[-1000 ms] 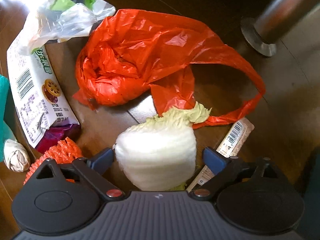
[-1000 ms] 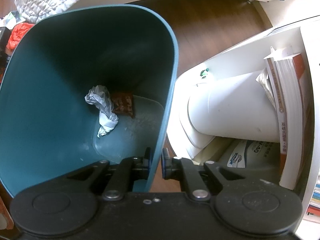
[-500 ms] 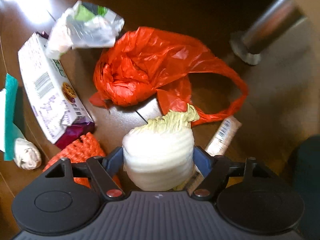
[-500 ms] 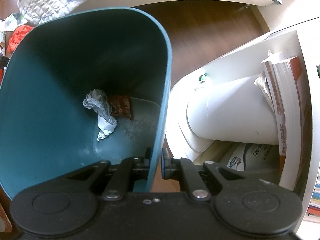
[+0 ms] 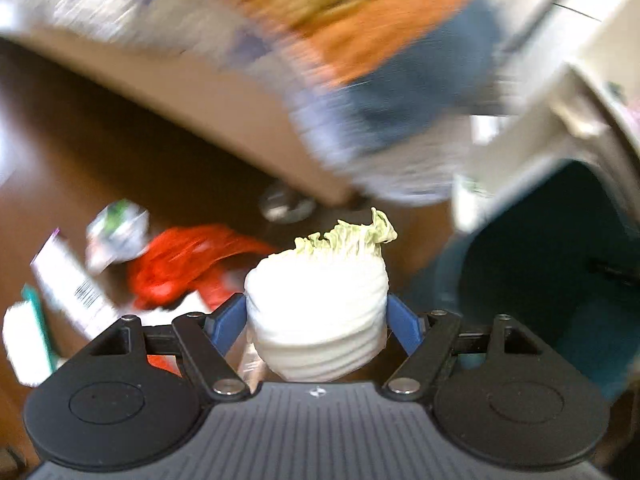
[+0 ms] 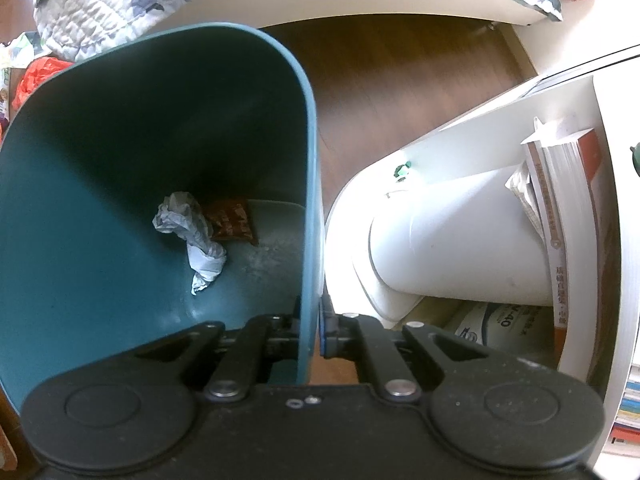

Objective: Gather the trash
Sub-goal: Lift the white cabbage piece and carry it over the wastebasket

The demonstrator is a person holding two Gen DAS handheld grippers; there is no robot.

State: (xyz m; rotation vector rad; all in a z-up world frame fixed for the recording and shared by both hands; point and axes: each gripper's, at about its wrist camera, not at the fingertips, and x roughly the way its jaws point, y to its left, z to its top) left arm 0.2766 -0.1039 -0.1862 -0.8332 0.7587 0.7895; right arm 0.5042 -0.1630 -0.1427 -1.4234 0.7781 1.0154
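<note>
Between the left gripper (image 5: 316,320) pads: ribbed white cabbage chunk (image 5: 318,312), frilled green top, clamped above dark wood floor (image 5: 80,152) strewn with crinkled red plastic bag (image 5: 188,264). Right gripper (image 6: 310,324): jaws pinched on smooth teal bin (image 6: 120,184) rim; inside, crumpled paper (image 6: 196,240), brown wrapper (image 6: 232,222); white shelf (image 6: 500,128) alongside

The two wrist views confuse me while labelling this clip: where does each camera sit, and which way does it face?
Left wrist: behind the left gripper, looking down at its cabbage piece above floor litter.
Right wrist: behind the right gripper, looking into the teal bin, clamped on its rim.
Shared: the bin and the red bag.
</note>
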